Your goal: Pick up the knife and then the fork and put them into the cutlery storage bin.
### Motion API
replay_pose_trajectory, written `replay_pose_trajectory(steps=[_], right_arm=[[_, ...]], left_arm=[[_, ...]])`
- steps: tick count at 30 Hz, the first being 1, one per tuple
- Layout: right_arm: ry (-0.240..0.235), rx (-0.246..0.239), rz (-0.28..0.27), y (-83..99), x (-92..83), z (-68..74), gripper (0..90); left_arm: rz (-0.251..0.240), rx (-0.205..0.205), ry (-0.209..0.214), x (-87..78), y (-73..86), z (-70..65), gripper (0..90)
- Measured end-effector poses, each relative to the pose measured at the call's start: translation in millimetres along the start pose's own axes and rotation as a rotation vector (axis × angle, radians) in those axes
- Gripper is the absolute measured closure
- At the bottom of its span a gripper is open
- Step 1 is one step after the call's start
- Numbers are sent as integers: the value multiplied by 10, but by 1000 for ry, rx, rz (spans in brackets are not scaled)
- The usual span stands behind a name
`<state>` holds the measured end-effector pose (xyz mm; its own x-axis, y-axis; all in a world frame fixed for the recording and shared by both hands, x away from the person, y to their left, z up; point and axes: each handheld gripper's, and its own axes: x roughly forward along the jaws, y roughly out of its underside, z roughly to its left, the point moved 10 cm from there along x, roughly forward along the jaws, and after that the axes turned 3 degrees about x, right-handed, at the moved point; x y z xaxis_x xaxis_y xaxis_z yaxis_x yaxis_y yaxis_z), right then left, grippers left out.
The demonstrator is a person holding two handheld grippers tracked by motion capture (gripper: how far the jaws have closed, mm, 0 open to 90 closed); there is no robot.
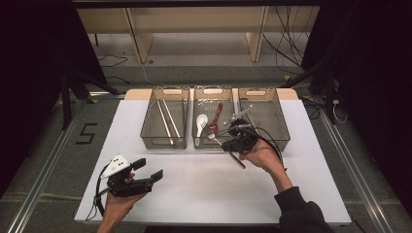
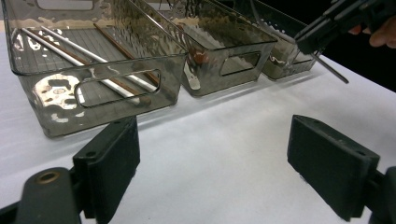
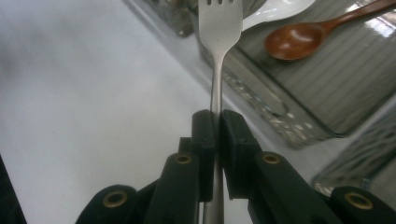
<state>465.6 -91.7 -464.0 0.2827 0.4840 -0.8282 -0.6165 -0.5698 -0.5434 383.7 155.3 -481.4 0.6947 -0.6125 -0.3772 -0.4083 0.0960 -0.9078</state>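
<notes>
My right gripper [image 1: 229,141] hovers over the front rim of the middle basket [image 1: 196,141], shut on a metal fork [image 1: 237,160]. In the right gripper view the fork [image 3: 218,28] stands straight up out of the shut jaws [image 3: 217,116], tines at the top. Just beyond the tines, a brown wooden spoon [image 3: 294,39] and a white spoon [image 3: 275,8] lie in that basket. My left gripper [image 1: 148,169] rests at the table's front left, open, with nothing between its fingers [image 2: 112,158].
Three clear grey baskets stand in a row at the back of the white table [image 1: 204,189]. The left basket [image 1: 145,136] holds metal and brown chopsticks [image 1: 166,121]. The right basket [image 1: 284,131] sits behind my right hand.
</notes>
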Motion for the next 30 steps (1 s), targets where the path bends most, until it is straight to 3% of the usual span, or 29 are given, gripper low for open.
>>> replay_pose_trajectory(steps=[13,24,30], right_arm=[[54,91,-73,-94,-283,-439,849],[59,167,-110,-143,-372,-707,849],[91,226,-124,-152,-453,-949,849]], left_arm=[[-1,0,-1,-2,-2,3,167],[-4,1,-1,-1,-6,-3,167],[-5,-2,0,-7,-6,2,167]])
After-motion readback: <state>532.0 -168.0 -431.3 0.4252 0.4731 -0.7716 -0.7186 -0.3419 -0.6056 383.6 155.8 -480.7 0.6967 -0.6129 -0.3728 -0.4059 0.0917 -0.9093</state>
